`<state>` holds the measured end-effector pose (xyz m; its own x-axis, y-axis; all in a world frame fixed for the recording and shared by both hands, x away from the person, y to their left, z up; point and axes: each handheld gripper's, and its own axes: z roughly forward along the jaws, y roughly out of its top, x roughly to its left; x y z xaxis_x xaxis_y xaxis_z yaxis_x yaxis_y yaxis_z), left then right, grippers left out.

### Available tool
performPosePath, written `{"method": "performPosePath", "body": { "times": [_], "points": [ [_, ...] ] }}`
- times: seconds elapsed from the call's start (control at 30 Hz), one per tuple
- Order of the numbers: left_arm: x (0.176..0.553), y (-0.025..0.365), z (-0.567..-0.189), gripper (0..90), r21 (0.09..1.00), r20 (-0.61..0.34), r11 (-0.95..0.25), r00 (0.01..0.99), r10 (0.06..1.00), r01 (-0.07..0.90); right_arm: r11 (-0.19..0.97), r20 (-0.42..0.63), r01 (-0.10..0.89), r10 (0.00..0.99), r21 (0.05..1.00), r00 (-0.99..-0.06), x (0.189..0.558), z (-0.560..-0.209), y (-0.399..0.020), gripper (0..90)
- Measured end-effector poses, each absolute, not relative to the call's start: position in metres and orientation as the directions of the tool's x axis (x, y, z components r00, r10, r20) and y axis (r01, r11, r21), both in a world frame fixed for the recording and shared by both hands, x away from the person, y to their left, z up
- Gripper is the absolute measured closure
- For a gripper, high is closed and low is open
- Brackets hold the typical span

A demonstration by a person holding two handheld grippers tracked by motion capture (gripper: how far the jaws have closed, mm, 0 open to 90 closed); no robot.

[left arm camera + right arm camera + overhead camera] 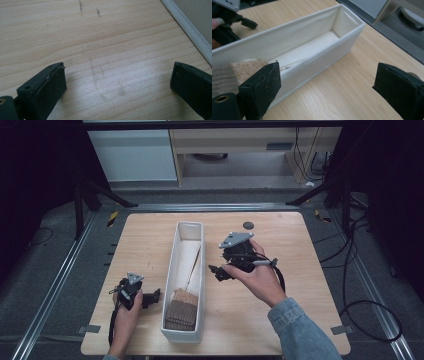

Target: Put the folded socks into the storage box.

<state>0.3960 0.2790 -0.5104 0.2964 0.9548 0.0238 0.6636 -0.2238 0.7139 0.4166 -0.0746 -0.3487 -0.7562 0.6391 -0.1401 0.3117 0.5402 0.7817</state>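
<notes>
One long white box (176,270) is being shown near the tabletop's (280,330) centre, with one stack of brown fabric pads (181,312) lying in its near end. The right gripper (218,271), jaws released and empty, is being held just right of the box; the left gripper (155,295), likewise released, is resting beside its left wall. A careless sweep risks the box being nudged askew.
</notes>
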Motion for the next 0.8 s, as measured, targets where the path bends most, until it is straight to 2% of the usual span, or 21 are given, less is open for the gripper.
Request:
{"method": "performPosePath", "body": {
  "times": [0.37, 0.8],
  "points": [
    [0.396, 0.279, -0.51, 0.0, 0.714, 0.024, -0.224, 0.297, 0.955, 0.664, 0.508, -0.181, 0.352, 0.733, 0.786, -0.656, 0.425, -0.365, -0.12, 11.7],
    [0.396, 0.279, -0.51, 0.0, 0.714, 0.024, -0.224, 0.297, 0.955, 0.664, 0.479, -0.159, 0.419, 0.783, 0.772, -0.601, 0.429, -0.392, -0.148, 15.2]
  ]
}}
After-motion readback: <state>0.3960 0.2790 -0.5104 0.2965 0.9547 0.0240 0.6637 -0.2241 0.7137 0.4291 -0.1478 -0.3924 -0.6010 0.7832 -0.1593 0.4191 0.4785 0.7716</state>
